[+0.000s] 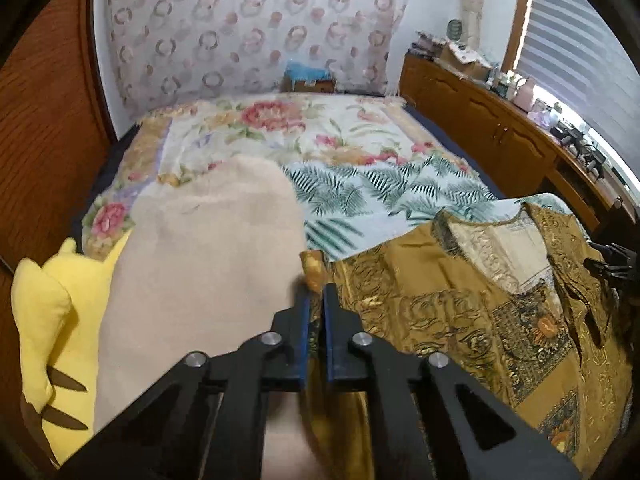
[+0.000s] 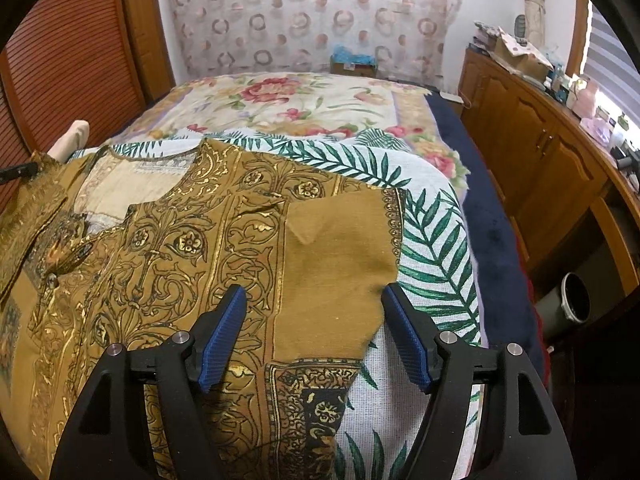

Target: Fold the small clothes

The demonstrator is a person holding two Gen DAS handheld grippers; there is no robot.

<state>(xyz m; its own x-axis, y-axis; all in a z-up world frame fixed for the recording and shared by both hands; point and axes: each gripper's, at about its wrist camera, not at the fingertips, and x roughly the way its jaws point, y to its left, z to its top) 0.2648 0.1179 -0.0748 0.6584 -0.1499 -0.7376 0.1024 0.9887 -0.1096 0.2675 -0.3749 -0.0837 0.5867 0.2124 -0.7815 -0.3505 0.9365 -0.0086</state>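
The left gripper is pinching a mustard garment's sleeve corner, the garment spreading rightward over the palm-leaf sheet. The right gripper is spread wide above its plain sleeve.

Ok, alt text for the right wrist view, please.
The right tool hangs open over the plain sleeve of a mustard patterned garment, spread on a palm-leaf cloth on a floral-covered bed. Wooden cabinets line the right wall.
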